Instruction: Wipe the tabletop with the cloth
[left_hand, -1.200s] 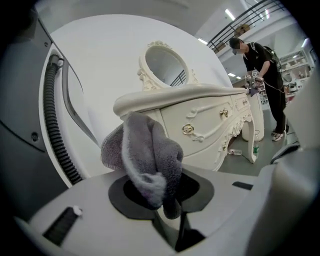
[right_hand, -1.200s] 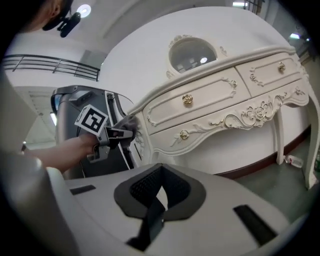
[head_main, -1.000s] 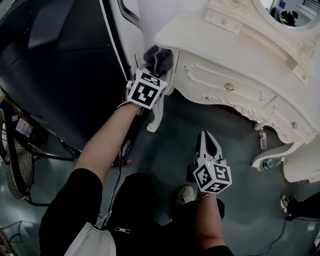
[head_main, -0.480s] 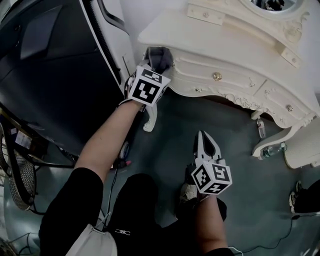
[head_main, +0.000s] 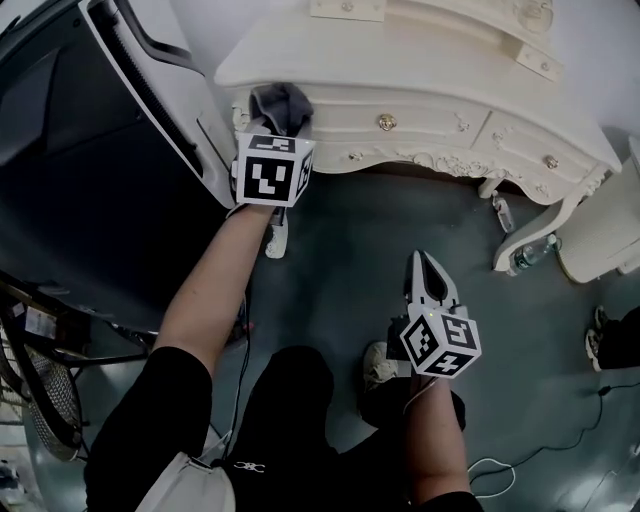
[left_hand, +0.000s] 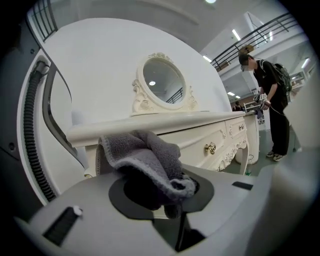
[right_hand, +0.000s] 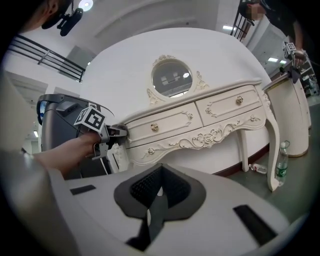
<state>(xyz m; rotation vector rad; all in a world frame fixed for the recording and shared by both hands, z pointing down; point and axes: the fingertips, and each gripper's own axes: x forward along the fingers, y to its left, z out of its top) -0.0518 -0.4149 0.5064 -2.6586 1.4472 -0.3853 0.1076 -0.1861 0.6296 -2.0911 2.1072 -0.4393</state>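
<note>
Cream dressing table (head_main: 400, 70) top-centre w/ oval mirror (left_hand: 161, 82) on top; plastic bottle (head_main: 528, 252) on floor (head_main: 330, 290), right side.

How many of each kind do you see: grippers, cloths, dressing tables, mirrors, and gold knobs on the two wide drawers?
Grippers: 2 (left gripper, right gripper)
Grey cloth: 1, clamped in the left gripper
Dressing table: 1
Mirror: 1
Gold drawer knobs: 2
Total: 7
</note>
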